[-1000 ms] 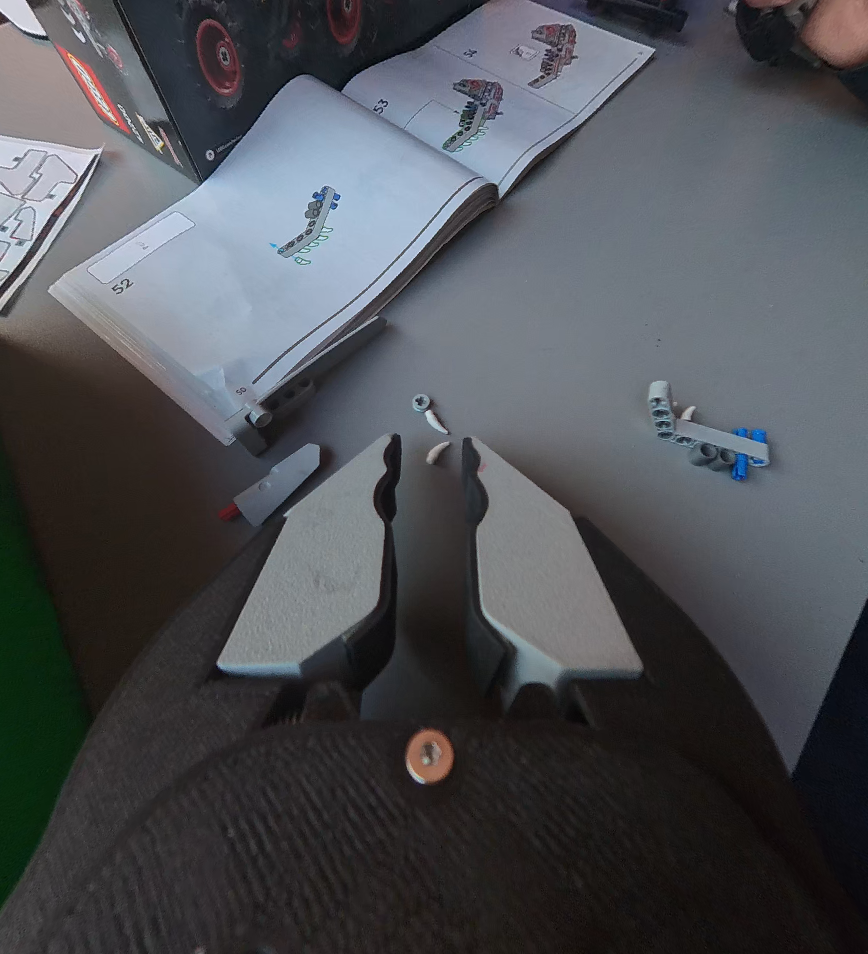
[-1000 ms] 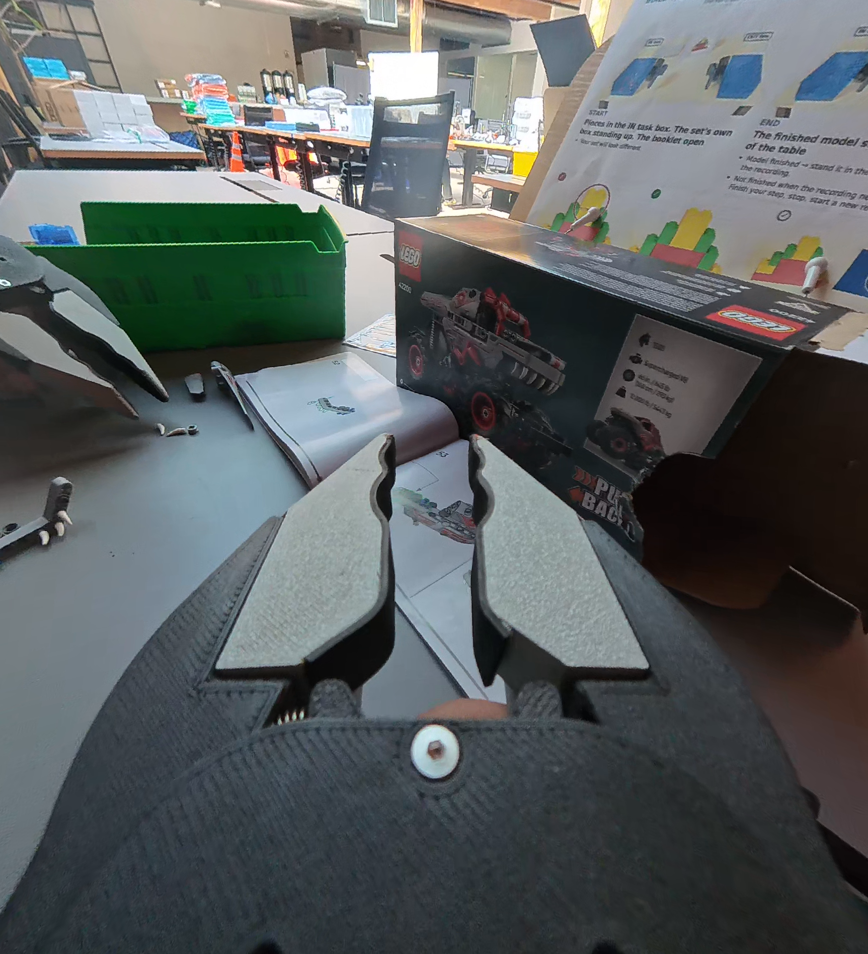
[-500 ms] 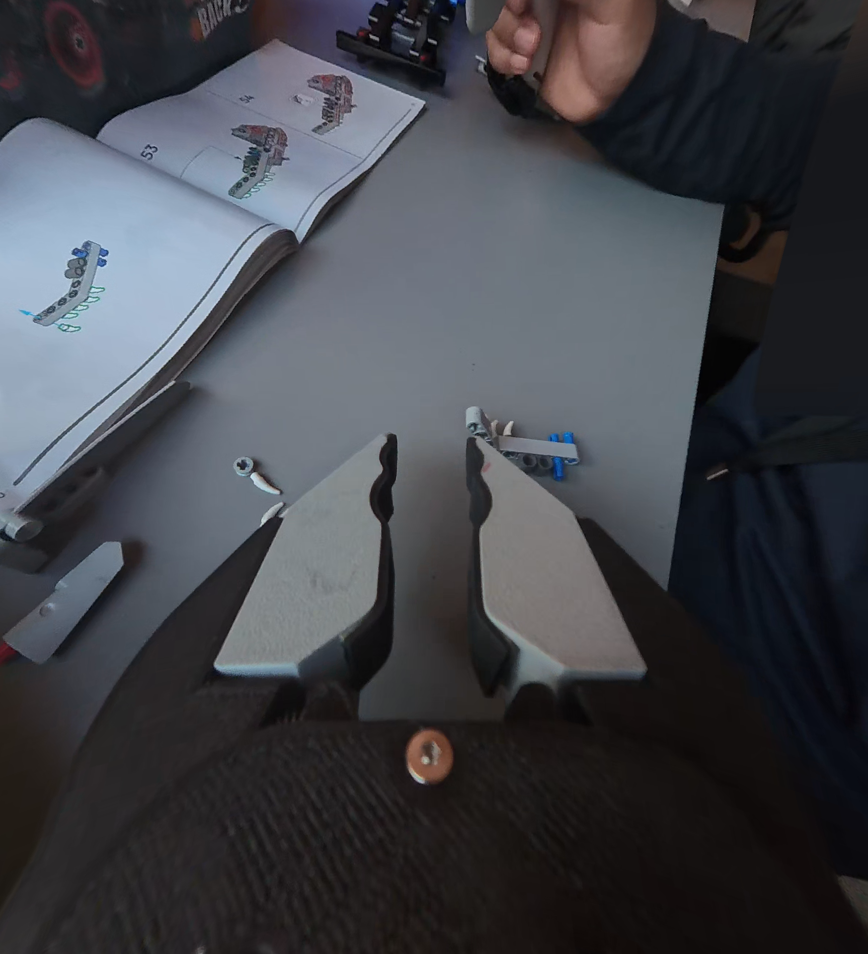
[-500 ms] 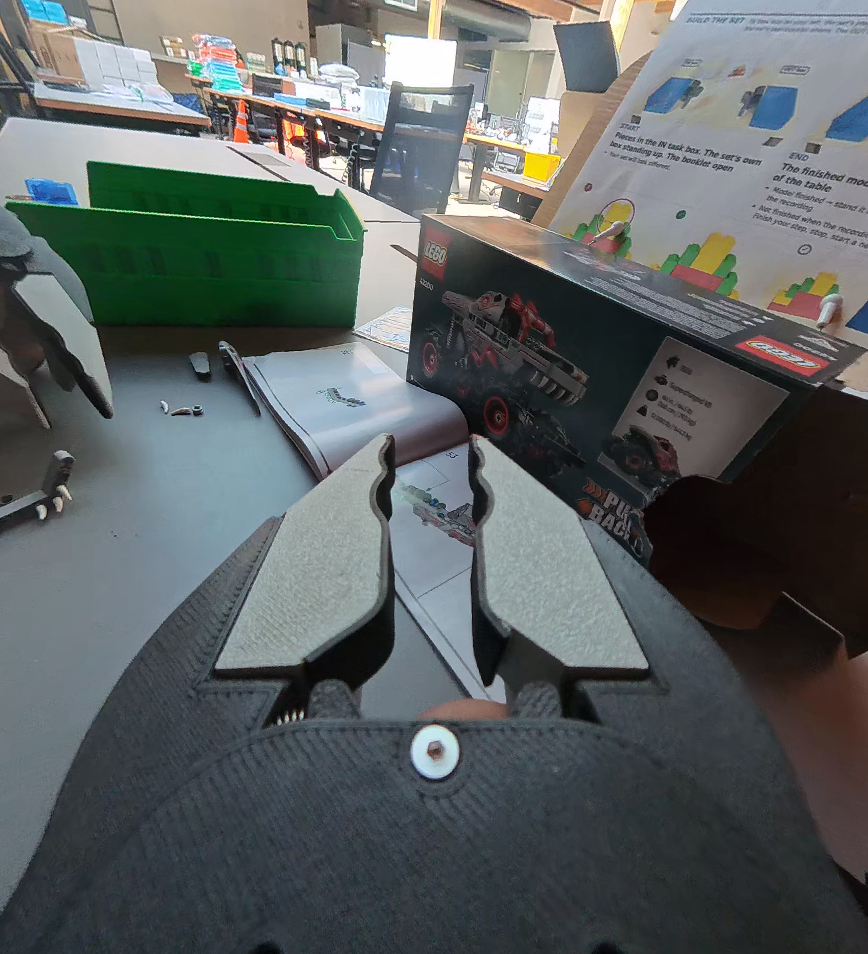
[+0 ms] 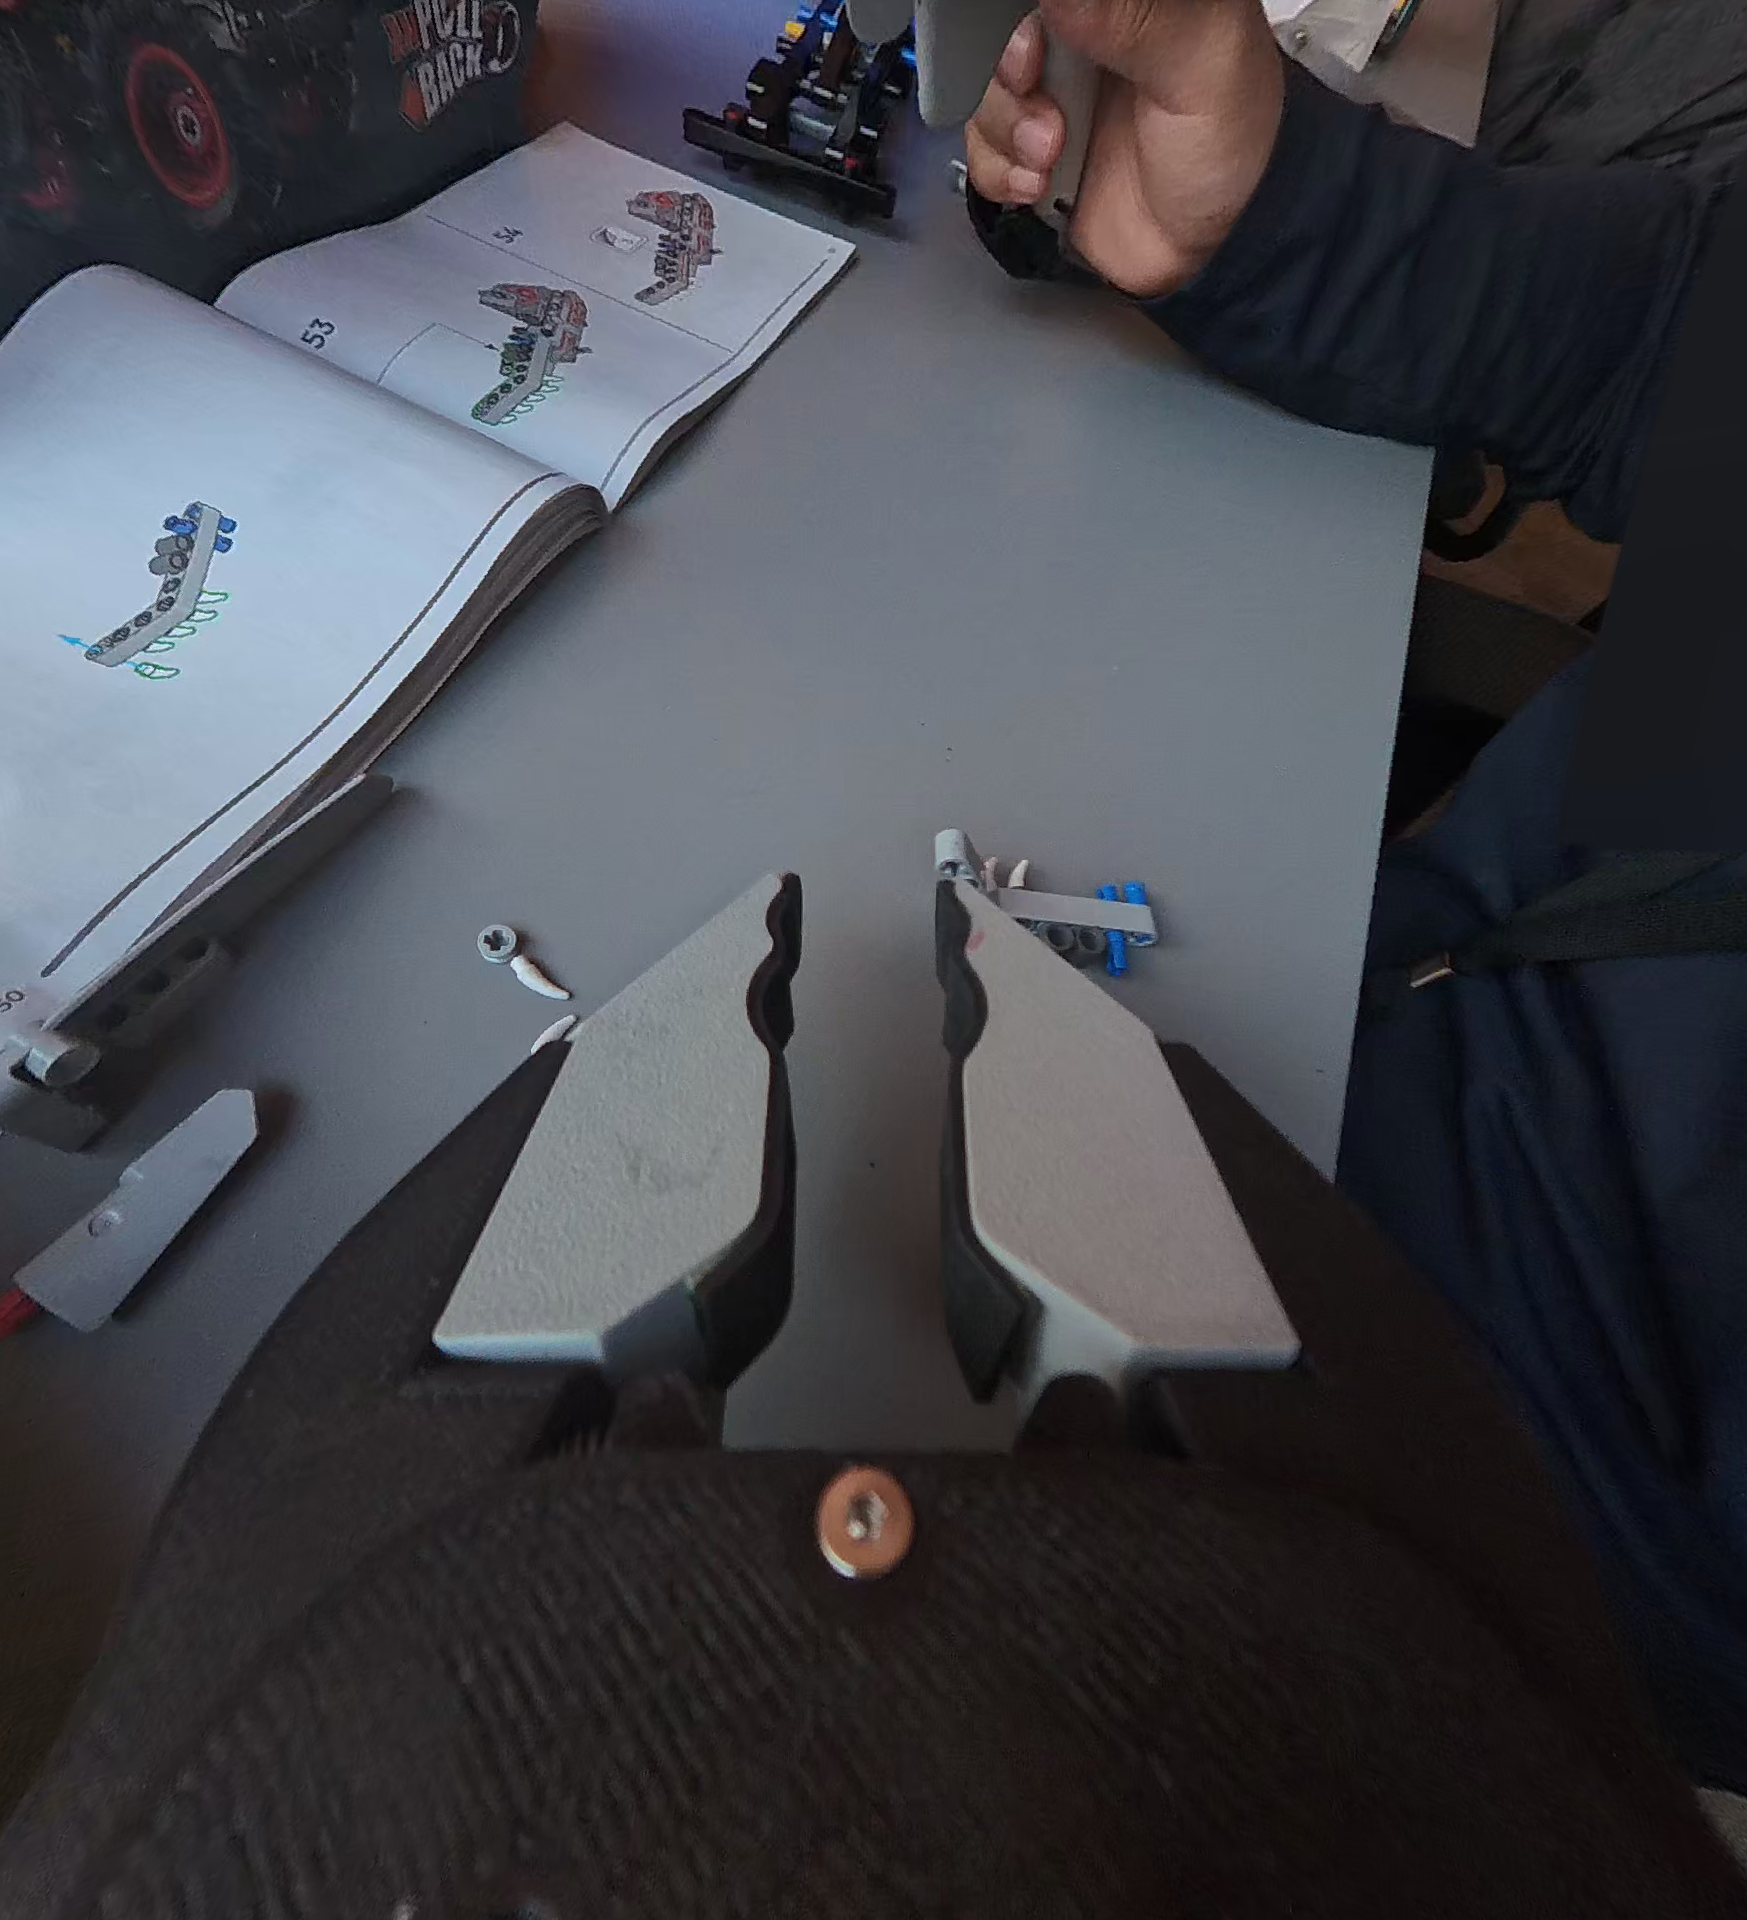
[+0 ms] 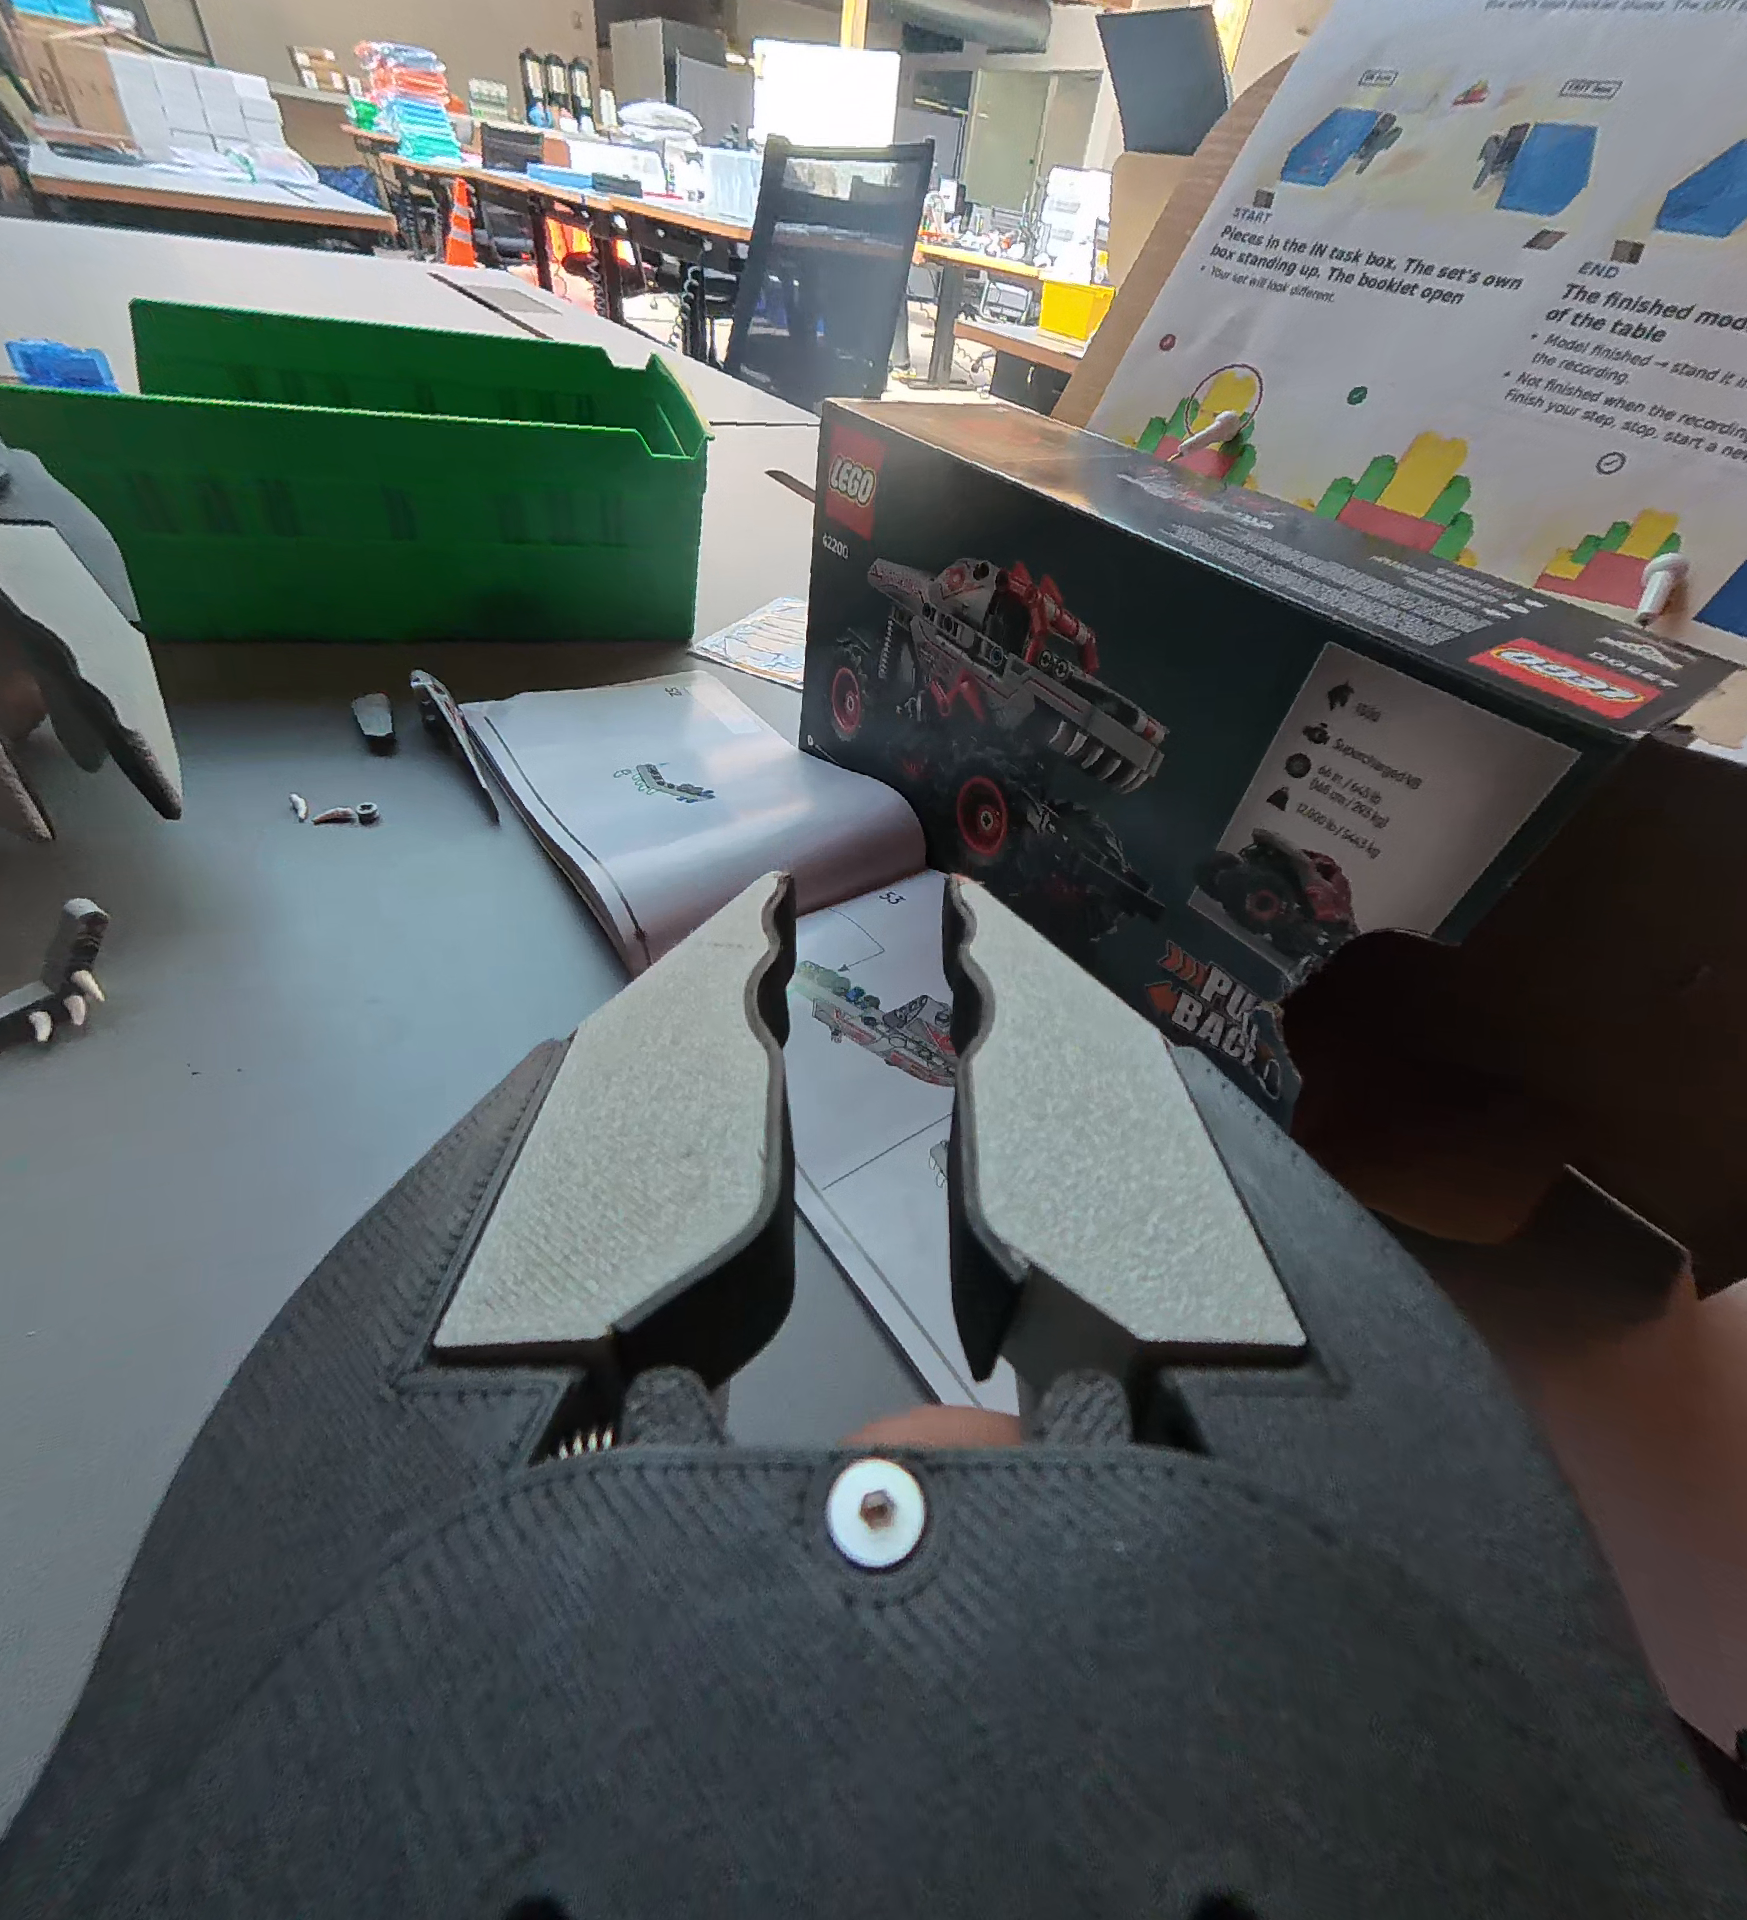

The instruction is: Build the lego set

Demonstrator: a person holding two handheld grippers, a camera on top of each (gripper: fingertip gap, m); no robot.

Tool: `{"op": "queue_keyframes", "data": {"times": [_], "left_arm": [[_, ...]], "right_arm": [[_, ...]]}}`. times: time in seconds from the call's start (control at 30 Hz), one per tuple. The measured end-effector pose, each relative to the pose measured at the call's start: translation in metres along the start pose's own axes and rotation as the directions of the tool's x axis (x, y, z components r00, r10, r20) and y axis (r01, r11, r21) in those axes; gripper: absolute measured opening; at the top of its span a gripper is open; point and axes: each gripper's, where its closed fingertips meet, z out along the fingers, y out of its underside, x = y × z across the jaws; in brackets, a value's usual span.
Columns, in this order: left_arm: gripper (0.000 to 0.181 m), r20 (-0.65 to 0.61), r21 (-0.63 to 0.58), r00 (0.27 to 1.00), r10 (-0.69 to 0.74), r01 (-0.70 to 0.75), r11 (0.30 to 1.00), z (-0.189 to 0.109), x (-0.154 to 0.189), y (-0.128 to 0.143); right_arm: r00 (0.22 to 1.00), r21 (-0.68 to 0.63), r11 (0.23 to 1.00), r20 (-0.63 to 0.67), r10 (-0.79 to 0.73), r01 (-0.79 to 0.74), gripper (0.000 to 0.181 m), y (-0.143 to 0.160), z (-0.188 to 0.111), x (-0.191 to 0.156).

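A small grey beam assembly with blue pins and white teeth lies on the grey table, just beyond my left gripper's right fingertip; it also shows in the right wrist view. My left gripper is open and empty above the table. Loose white teeth and a small grey round piece lie to its left. My right gripper is open and empty, held over the open instruction booklet. The left gripper also shows at the left edge of the right wrist view.
The booklet lies open at left, a dark beam under its edge. A grey panel piece lies at near left. The set's box, a green bin and a black chassis stand behind. The table edge is close at right. Some 25 cm of space lies between my two pairs of fingers. From the left gripper's tips to the small grey round piece is close to 6 cm. Look for it in the right wrist view too.
My left gripper has swung right, from the loose teeth toward the beam assembly. The right gripper has drifted slightly forward over the booklet. Both stay open.
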Motion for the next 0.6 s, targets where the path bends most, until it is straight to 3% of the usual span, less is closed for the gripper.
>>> {"op": "queue_keyframes", "data": {"times": [0.6], "left_arm": [[0.023, -0.010, 0.047, 1.000, 0.003, -0.002, 0.999, -0.005, 0.001, -0.006]], "right_arm": [[0.990, 0.078, 0.992, -0.098, 0.102, -0.095, 0.026, -0.002, -0.009, 0.036]]}}
